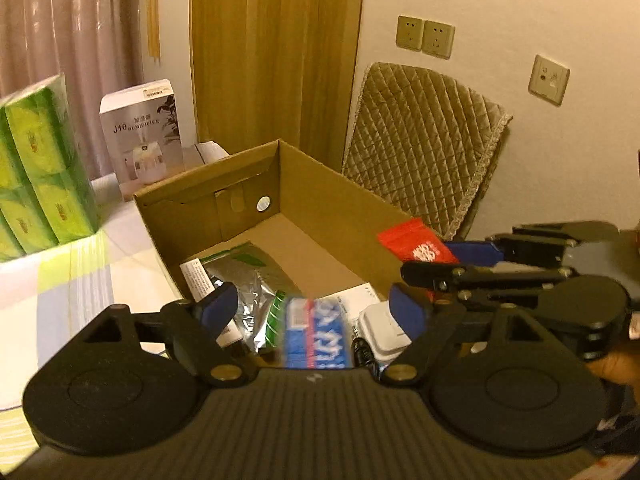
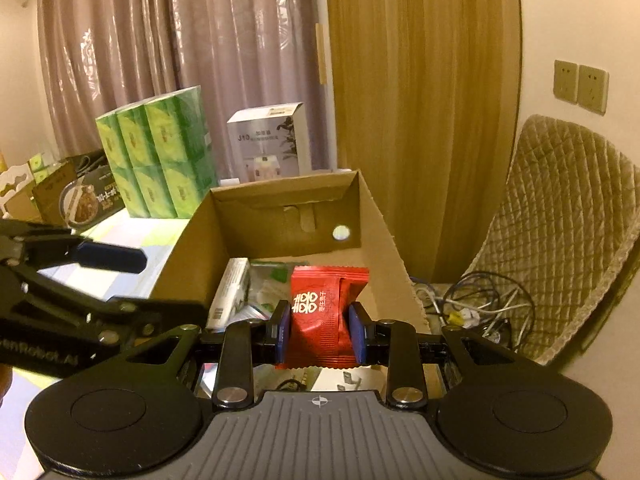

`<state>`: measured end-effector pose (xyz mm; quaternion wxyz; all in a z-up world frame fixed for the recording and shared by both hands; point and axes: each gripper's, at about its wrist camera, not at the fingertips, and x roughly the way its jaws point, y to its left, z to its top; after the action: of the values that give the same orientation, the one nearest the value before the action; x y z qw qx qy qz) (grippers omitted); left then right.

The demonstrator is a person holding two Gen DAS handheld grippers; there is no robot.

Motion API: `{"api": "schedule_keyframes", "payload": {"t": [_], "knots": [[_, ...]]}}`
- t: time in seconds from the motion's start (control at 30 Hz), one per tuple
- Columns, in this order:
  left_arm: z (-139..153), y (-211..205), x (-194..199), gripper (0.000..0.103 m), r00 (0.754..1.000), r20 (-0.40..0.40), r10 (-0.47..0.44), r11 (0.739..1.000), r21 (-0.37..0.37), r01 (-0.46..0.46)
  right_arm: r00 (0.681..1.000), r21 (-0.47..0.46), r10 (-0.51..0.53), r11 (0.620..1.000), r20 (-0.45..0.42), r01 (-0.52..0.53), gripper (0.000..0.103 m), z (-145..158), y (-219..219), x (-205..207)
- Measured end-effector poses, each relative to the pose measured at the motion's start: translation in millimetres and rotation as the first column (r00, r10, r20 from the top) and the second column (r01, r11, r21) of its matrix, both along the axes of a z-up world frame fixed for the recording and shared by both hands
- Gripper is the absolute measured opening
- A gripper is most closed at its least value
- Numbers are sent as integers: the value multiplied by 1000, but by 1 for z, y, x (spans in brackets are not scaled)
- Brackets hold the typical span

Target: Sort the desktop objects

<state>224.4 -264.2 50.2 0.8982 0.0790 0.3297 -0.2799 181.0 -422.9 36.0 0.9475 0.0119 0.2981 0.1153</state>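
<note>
A stacked pack of green tissue boxes [image 2: 158, 160] stands upright on the table [image 1: 52, 280] before a pleated mauve curtain [image 2: 180, 40], with a white humidifier carton [image 2: 272, 142] just beside it. A dark printed box [image 2: 86, 196] lies to the left, next to a small cardboard carton [image 2: 52, 196]. A wooden door [image 2: 420, 100] fills the centre. Against the cream wall [image 2: 580, 12], a chair with a quilted tan cover [image 2: 568, 220] sits under wall sockets [image 2: 580, 86]; tangled cables [image 2: 476, 304] lie at its foot.
</note>
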Motion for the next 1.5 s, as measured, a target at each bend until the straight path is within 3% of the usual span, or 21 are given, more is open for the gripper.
{"api": "schedule_keyframes", "payload": {"t": [0.13, 0.17, 0.23, 0.4, 0.47, 0.57, 0.77, 1.0, 1.2, 1.5], "knots": [[-2, 10, -4, 79, 1000, -12, 19, 1000, 7, -19, 1000, 18, 29, 999, -2, -29, 32, 2, 2, 3], [-2, 12, -4, 79, 1000, -13, 23, 1000, 11, -23, 1000, 19, 30, 999, -4, -30, 49, 3, 2, 3], [-1, 17, -7, 80, 999, -15, 34, 999, 14, -34, 1000, 25, 23, 999, 9, -24, 69, 7, 1, -1], [5, 28, -17, 86, 999, -3, 49, 999, 20, -49, 1000, 33, 9, 999, 11, -10, 75, 19, -3, -16], [8, 32, -23, 92, 998, -3, 55, 998, 17, -55, 1000, 37, -7, 999, 3, 7, 90, 24, -7, -25], [13, 37, -32, 97, 998, -11, 65, 998, 5, -65, 1000, 46, -25, 999, -10, 26, 100, 31, -9, -42], [19, 47, -63, 102, 994, -3, 108, 994, -26, -108, 998, 30, -14, 999, -63, 16, 101, 39, -6, -83], [26, 54, -101, 102, 986, -56, 159, 986, -33, -161, 991, 35, -5, 999, -133, 10, 101, 44, -6, -127], [29, 68, -132, 102, 964, -100, 248, 965, -60, -254, 991, 33, -5, 999, -134, 10, 101, 56, -6, -155], [34, 79, -164, 102, 949, -122, 292, 952, -59, -301, 992, 48, 17, 999, -124, -11, 101, 63, 7, -174]]}}
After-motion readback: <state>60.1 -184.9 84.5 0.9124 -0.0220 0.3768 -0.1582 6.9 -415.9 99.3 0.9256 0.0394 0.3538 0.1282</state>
